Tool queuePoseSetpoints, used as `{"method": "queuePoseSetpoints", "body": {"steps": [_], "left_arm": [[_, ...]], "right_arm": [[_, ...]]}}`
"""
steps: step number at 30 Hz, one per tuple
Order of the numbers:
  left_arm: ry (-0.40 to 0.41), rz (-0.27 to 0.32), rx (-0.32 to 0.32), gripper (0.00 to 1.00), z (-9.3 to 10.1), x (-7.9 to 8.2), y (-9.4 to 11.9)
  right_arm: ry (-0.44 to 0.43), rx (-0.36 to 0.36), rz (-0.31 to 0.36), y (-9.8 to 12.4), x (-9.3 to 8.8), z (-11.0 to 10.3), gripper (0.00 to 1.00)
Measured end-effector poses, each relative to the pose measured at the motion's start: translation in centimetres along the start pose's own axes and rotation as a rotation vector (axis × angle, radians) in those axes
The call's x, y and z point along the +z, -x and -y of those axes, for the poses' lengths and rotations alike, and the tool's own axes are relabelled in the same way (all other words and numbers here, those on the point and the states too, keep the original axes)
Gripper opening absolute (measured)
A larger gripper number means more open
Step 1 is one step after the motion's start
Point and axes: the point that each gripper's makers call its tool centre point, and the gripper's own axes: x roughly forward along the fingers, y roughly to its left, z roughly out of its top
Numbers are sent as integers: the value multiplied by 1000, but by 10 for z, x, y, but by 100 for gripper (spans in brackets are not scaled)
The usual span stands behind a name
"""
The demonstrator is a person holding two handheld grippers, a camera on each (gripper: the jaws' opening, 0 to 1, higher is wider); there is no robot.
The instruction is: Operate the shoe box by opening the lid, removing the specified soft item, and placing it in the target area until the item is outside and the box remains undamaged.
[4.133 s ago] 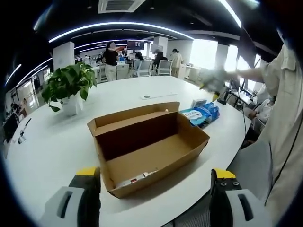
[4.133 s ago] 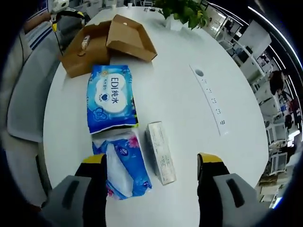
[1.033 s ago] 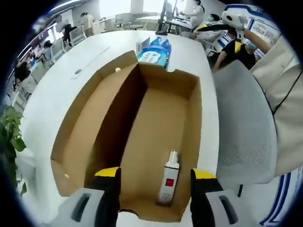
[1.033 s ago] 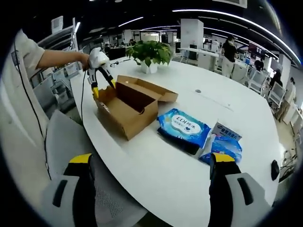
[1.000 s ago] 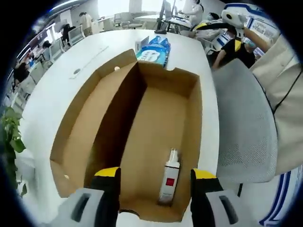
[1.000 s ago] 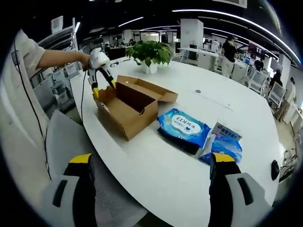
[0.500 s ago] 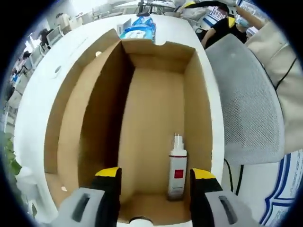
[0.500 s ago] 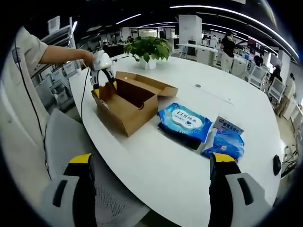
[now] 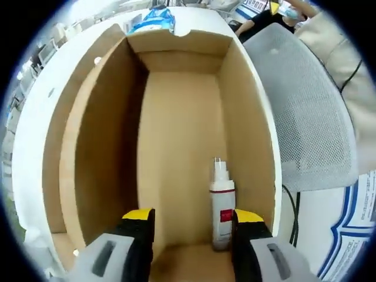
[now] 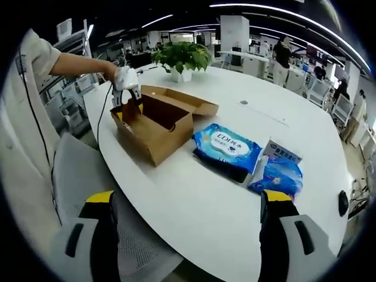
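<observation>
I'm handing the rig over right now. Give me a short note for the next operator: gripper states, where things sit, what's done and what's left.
Left gripper: open, empty, jaws inside the near end of the open shoe box, either side of a small white bottle with a red label lying on the box floor.
Right gripper: open, empty, held back off the table edge.
Done: lid open. A blue wipes pack, a smaller blue pack and a small carton lie on the table beside the box.
Left: judging by the jaws, probably close on the bottle, lift it out and set it on the table. The box looks undamaged.
</observation>
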Motion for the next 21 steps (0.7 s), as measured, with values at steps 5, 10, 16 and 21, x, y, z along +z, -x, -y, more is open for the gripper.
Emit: {"method": "queuePoseSetpoints", "body": {"steps": [5, 10, 16, 21], "left_arm": [[-1, 3, -20, 53, 4, 1, -2], [-8, -10, -22, 50, 6, 1, -10], [-8, -17, -26, 47, 10, 2, -18], [-14, -16, -24, 43, 13, 2, -20]], "right_arm": [[1, 1, -9, -2, -2, -1, 96], [7, -6, -6, -2, -1, -1, 96], [5, -8, -8, -3, -2, -3, 96], [6, -5, -6, -5, -2, -5, 96]]}}
